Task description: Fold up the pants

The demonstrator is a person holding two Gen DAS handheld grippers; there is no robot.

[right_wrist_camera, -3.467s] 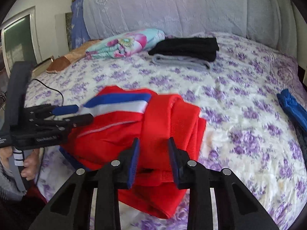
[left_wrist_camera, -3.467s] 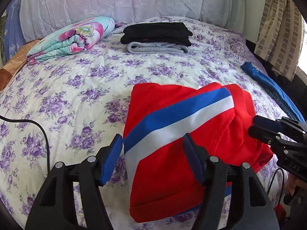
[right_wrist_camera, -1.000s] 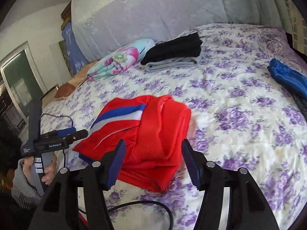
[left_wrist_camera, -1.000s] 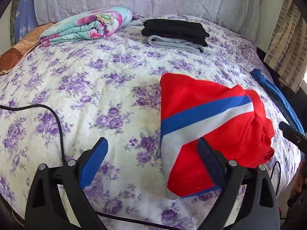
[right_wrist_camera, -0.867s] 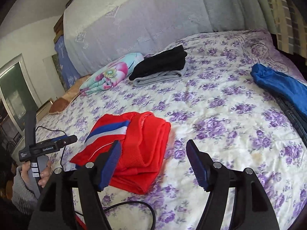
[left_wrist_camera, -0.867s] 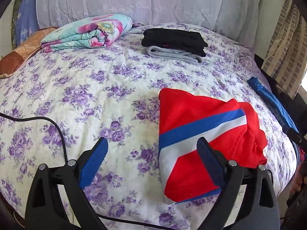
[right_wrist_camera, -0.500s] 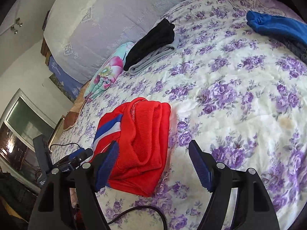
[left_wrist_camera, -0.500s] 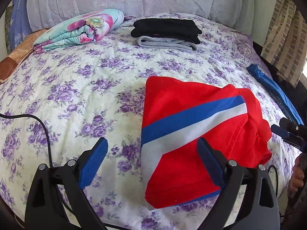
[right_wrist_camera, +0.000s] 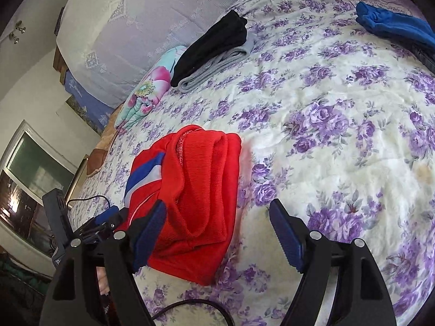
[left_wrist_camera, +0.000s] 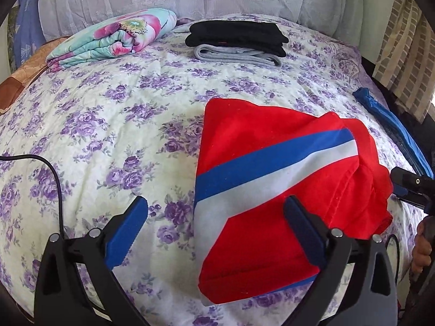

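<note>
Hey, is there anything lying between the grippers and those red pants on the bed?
Nothing visible. The red pants lie folded on the floral bedspread just ahead of the left gripper and the right gripper. Both sets of jaws are opening and hold nothing.

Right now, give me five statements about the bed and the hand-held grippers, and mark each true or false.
1. The red pants lie folded on the bed. True.
2. The left hand-held gripper clamps the pants. False: its jaws are opening, gripping nothing.
3. A black garment sits on a grey one. True.
4. The pants have a green stripe. False: blue and white.
5. The right hand-held gripper holds a blue garment. False: that lies far off.
</note>
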